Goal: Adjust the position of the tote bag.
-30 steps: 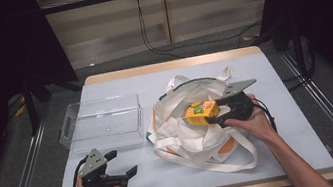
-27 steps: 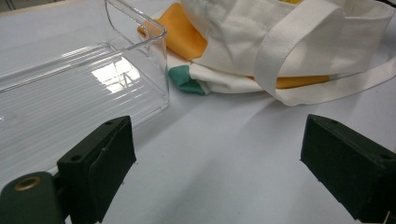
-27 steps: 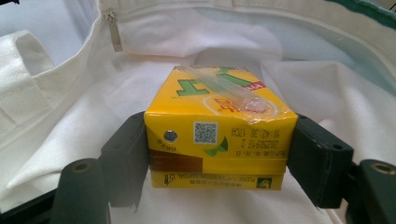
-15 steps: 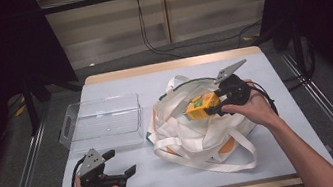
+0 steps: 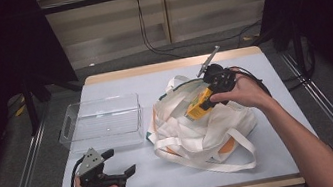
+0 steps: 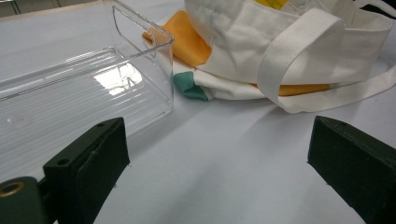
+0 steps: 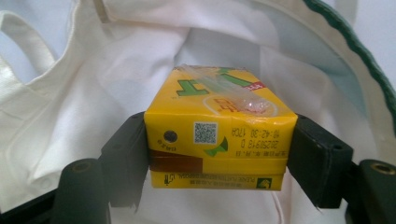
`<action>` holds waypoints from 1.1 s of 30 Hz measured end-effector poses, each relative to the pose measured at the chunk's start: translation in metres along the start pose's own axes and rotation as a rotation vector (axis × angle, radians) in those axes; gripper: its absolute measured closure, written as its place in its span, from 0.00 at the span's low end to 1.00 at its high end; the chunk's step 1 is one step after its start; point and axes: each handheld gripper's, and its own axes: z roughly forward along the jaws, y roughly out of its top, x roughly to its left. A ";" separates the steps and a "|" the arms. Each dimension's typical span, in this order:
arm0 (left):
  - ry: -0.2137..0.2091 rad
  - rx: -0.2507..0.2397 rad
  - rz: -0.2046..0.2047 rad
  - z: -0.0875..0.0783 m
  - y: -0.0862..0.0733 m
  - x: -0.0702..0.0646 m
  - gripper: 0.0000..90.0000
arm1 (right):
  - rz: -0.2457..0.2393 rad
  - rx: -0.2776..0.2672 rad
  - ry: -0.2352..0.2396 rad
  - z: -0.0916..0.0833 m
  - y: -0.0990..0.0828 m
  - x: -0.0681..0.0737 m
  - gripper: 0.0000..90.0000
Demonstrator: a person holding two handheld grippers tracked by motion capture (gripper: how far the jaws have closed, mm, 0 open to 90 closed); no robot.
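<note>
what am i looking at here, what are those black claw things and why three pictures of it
A person sits at a table and holds a hand tool with two black jaws in each hand. These are grippers worked by hand, not a robot.

The high view looks down from above the person. The other two pictures come from small cameras riding on the grippers, looking out along their jaws.

On the table lie a clear plastic tray and a white cloth bag with orange and green patches.

The right gripper clamps a yellow drink carton over the bag; in the right gripper view a wrapped straw lies on the carton. The left gripper rests near the table's front edge, its jaws open and holding nothing.
</note>
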 end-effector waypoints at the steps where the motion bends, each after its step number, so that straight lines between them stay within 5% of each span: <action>1: -0.002 0.000 0.002 0.000 0.000 0.000 0.06 | -0.011 0.024 0.006 0.000 0.004 -0.001 0.31; 4: 0.000 0.000 0.003 0.000 0.000 -0.001 0.06 | 0.024 0.076 0.010 0.001 0.014 0.000 0.31; 11: 0.001 0.004 0.011 0.000 0.000 -0.001 0.07 | 0.001 0.205 0.023 0.011 0.031 -0.001 0.31; 20: 0.000 0.004 0.009 0.000 0.000 -0.002 0.07 | -0.028 0.280 0.017 0.022 0.045 0.002 0.31; 33: 0.005 0.005 0.007 -0.001 0.000 0.000 0.07 | -0.029 0.306 0.015 0.034 0.058 0.002 0.31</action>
